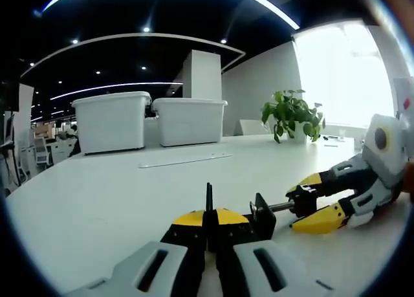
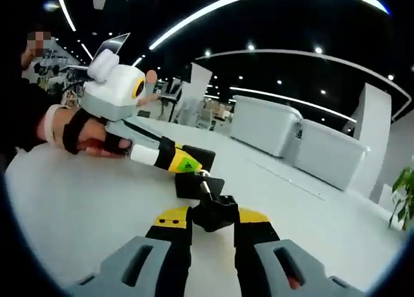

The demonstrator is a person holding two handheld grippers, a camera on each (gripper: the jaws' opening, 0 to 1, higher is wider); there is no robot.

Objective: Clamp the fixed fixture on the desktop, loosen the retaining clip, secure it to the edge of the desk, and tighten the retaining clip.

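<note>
While both grippers meet over the white counter (image 1: 97,200), the task's thing, a black clamp fixture (image 1: 262,214), sits between them near the counter's near edge. Left gripper view, left to right: two white lidded bins, the left bin (image 1: 111,121) and the right bin (image 1: 189,120), stand side by side at the far side of the counter, lids on, contents hidden. A thin flat strip (image 1: 184,160) lies on the counter just in front of them. Further right a potted plant (image 1: 292,114) stands at the far edge by the bright window.

At the bottom of the left gripper view, the left gripper (image 1: 209,227) has its yellow-tipped jaws drawn together on a thin black upright part of the fixture. Just right of it the fixture's black block and metal rod run toward the right gripper (image 1: 309,206), which comes in from the right with its yellow tips on either side of the rod's black end piece.

Right gripper view: a person's hand (image 2: 87,136) in a black strap holds the left gripper (image 2: 186,162) at left, its tip touching the clamp fixture (image 2: 197,184). The right gripper (image 2: 213,214) at bottom has jaws closed on the fixture's black knob end. Bins (image 2: 294,142) stand far right, lids on.
</note>
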